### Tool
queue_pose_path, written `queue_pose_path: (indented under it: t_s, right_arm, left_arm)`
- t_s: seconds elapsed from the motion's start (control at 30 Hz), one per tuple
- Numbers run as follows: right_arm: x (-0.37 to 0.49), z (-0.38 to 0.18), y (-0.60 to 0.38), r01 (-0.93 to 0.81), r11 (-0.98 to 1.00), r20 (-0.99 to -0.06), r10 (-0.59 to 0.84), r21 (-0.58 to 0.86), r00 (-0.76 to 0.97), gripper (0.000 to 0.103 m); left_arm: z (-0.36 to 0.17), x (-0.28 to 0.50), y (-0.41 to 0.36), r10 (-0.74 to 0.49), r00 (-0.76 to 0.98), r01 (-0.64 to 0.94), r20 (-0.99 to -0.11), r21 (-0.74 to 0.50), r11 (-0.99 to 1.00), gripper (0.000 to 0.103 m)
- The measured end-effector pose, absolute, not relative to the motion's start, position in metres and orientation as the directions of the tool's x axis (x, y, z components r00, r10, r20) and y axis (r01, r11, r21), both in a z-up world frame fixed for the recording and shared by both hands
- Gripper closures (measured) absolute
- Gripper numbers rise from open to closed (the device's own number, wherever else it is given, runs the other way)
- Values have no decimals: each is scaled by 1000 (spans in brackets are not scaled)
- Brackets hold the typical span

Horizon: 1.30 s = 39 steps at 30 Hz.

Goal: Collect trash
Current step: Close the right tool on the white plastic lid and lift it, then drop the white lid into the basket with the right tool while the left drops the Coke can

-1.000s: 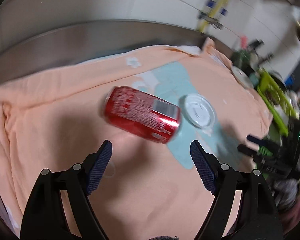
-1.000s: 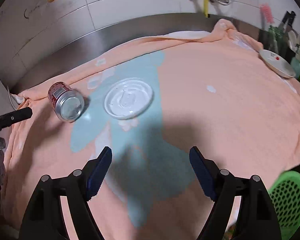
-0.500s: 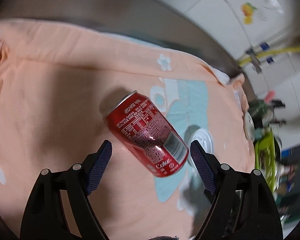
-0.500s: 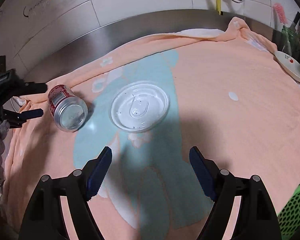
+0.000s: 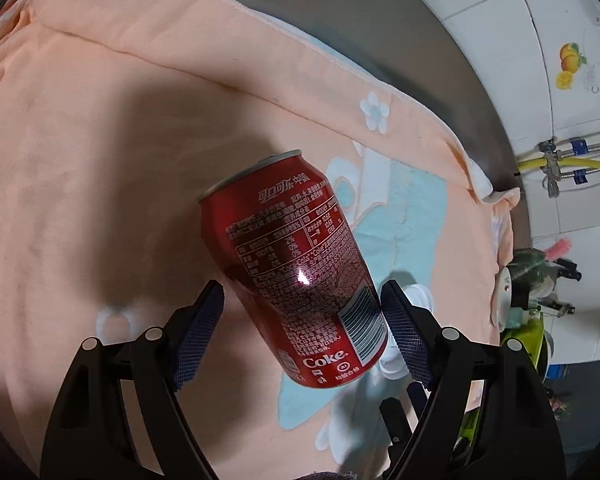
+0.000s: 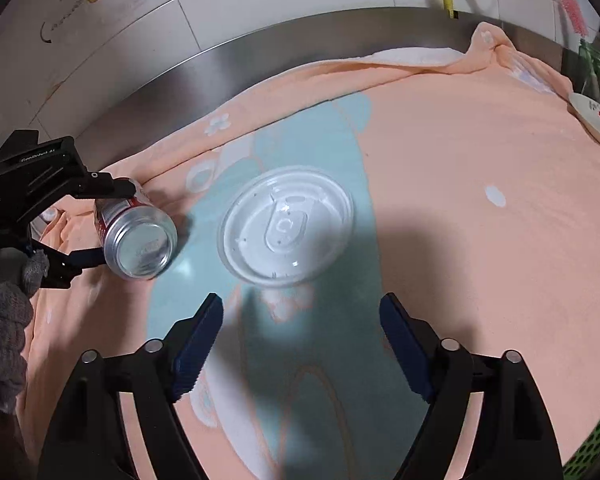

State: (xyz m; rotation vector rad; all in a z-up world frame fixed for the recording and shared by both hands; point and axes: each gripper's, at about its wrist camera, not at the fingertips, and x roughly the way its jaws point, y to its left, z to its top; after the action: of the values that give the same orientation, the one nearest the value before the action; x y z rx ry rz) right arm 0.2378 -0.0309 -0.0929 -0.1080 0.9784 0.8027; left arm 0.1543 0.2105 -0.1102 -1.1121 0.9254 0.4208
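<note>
Red aluminium fills the middle of your left wrist view: the cola can [image 5: 296,264] lies on its side on the peach towel [image 5: 80,152], its silver top end pointing away from you and its base end towards you; your left gripper [image 5: 300,320] has its jaws standing apart on either side of the can's near end, the right pad just beside the barcode, the left pad with a clear strip of towel between it and the can, so neither pad presses on it; the towel has a pale blue cartoon patch [image 5: 404,208] under and beyond the can, and a white flower [image 5: 375,111] printed further back; behind the towel runs the steel tabletop [image 5: 360,12], then white wall tiles [image 5: 512,32] with a fruit sticker [image 5: 570,64]; a yellow pipe [image 5: 572,165] crosses at the right edge.

From your right wrist view, the white plastic lid [image 6: 286,224] lies flat on the blue patch, just ahead of your right gripper [image 6: 300,320]; its jaws have just been opening, they stand wide with only towel between them, and the lid is beyond the tips, untouched; to the left the same can [image 6: 140,242] shows its shiny base end, with your left gripper's [image 6: 100,220] black fingers straddling it above and below; your gloved hand [image 6: 2,332] in grey knit holds that gripper at the frame's left edge; a white dish [image 6: 596,124] with a red mark sits at the towel's far right; a green perforated basket [image 6: 592,444] peeks in at the lower right corner.
</note>
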Motion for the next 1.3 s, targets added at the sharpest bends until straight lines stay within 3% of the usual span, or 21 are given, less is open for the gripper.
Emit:
queue_pose_path:
  t_s: [0.33, 0.73, 1.3]
  right_arm:
    - [246, -94, 8, -685, 699, -796, 527, 207, 298, 12]
    - [253, -106, 30, -689, 715, -819, 461, 114, 342, 11]
    - [232, -82, -30, -648, 746, -774, 498, 152, 391, 22]
  left_arm:
    - [-111, 166, 213, -158, 570, -692, -806, -575, 437, 23]
    - [-114, 178, 209, -174, 560, -682, -810, -570, 457, 23]
    - [-103, 184, 197, -149, 547, -606, -824, -513, 608, 28]
